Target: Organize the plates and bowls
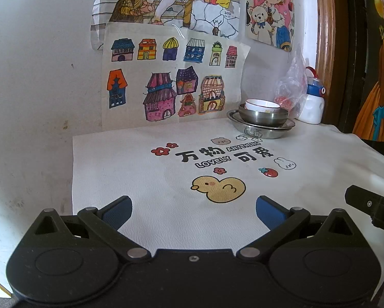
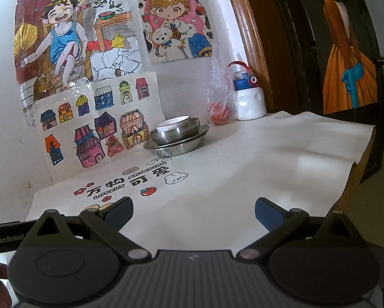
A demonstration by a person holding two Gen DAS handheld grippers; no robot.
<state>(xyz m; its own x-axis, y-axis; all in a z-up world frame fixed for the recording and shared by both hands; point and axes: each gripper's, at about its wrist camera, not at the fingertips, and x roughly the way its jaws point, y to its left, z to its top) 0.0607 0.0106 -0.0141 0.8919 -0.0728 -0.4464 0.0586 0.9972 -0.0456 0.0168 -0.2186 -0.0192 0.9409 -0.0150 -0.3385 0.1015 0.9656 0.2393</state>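
Observation:
A stack stands at the back of the table by the wall: steel plates [image 1: 262, 129] [image 2: 177, 146] at the bottom, a steel bowl [image 1: 263, 118] [image 2: 176, 132] on them, and a white bowl [image 1: 262, 105] [image 2: 172, 124] nested inside it. My left gripper [image 1: 194, 211] is open above the near part of the mat, well short of the stack, with nothing between its blue pads. My right gripper [image 2: 194, 213] is open too, over the near mat and empty. Part of the right gripper's body shows at the right edge of the left wrist view.
A white mat [image 1: 166, 179] [image 2: 243, 166] with cartoon prints covers the table. A clear plastic bag [image 1: 290, 87] [image 2: 220, 95] and a white bottle with a blue cap [image 1: 314, 105] [image 2: 249, 97] stand right of the stack. Drawings hang on the wall. The table's right edge [image 2: 356, 179] drops off beside a dark door.

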